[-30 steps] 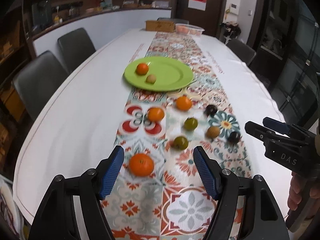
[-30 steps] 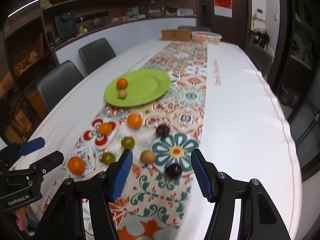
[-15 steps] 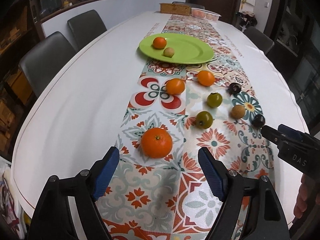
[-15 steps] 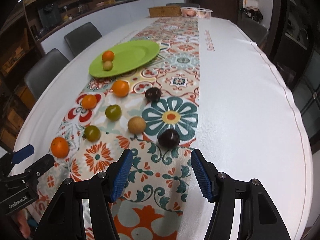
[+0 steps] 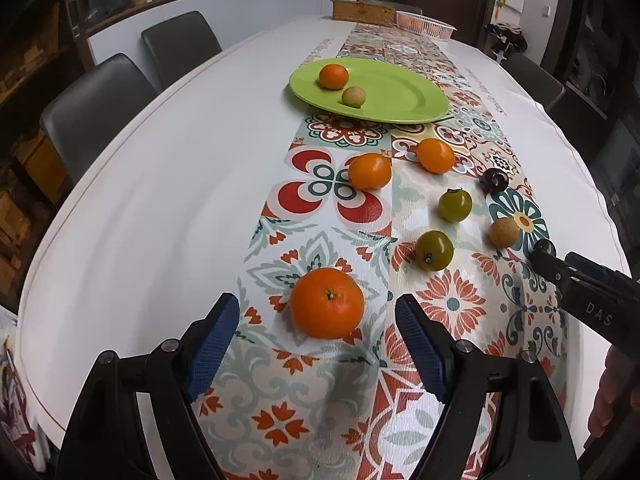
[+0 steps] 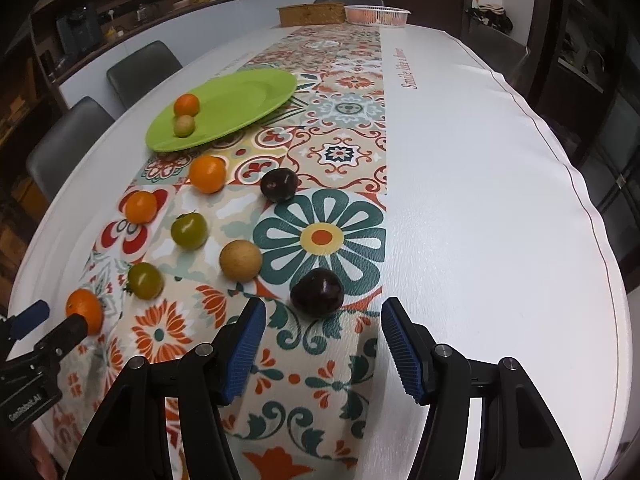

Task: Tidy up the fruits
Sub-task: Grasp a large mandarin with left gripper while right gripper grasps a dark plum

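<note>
My left gripper [image 5: 318, 344] is open, just short of a large orange [image 5: 327, 303] lying on the patterned runner. My right gripper [image 6: 322, 340] is open, just short of a dark plum [image 6: 317, 291]. A green plate [image 5: 400, 92] farther back holds a small orange [image 5: 333, 76] and a tan fruit [image 5: 353, 97]. Loose on the runner lie two oranges [image 5: 369, 171] [image 5: 435, 155], two green tomatoes [image 5: 434, 250] [image 5: 455, 205], a tan fruit [image 6: 240, 260] and a second plum [image 6: 279, 185].
Grey chairs [image 5: 96, 100] stand along the table's left side. A wooden box [image 6: 311, 14] and a white basket [image 6: 377, 14] sit at the far end. The white tablecloth [image 6: 480, 200] spreads to the right of the runner.
Both grippers moved forward and down toward the table. The large orange now sits close between the left fingers and the dark plum close before the right fingers.
</note>
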{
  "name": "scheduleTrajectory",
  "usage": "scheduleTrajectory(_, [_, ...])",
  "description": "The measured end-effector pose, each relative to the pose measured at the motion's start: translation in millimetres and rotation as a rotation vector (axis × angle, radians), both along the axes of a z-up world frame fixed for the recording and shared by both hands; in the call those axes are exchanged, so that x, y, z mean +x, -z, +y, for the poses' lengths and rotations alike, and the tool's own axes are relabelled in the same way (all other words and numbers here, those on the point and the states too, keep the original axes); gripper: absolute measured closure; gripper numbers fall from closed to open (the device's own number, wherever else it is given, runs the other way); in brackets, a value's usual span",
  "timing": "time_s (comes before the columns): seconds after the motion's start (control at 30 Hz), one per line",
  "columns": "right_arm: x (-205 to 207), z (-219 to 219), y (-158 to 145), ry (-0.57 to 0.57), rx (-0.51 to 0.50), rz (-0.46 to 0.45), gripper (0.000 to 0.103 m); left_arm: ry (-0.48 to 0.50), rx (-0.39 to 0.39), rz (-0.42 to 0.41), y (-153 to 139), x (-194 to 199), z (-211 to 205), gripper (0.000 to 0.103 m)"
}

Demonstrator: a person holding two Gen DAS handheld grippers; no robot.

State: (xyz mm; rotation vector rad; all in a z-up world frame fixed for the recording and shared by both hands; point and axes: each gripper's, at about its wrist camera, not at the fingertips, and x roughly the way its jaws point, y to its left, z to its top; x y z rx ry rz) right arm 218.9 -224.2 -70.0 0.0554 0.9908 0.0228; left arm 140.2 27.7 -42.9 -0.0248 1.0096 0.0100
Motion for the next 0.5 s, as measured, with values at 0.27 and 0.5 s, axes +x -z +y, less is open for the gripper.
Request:
scheduleTrajectory(0.27, [7,3,6,-0.009,-0.018,0.003,0.054,-0.012,-0.031,0.020,8,7,3,0.040])
scheduleTrajectory(0.5, [8,3,9,-0.013,-0.026,0.010,0.063,0.008,-0.060,0.031,12,8,2,0.062])
